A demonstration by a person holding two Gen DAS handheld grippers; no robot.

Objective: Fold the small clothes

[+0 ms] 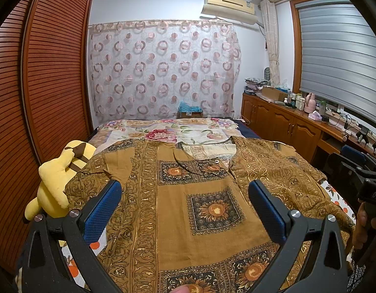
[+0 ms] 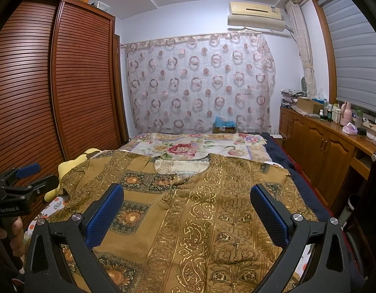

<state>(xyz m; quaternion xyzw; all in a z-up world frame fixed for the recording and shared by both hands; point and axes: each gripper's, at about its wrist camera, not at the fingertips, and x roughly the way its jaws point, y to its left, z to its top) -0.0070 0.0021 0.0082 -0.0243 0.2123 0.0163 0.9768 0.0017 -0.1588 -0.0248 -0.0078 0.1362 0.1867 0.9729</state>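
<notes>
Both wrist views low over shirt, bedward.

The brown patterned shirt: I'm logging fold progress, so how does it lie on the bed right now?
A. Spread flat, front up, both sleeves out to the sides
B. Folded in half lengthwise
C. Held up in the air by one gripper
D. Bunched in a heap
A: the brown patterned shirt lies spread on the bed, neckline away from the cameras, sleeves out, and the open left gripper and right gripper hold nothing.

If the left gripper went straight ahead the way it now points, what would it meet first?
Most likely the brown patterned shirt spread flat on the bed: the left gripper, jaws open, looks angled down over its sunflower panels. Depth is unclear; a shallower line might instead reach the floral bedspread.
</notes>
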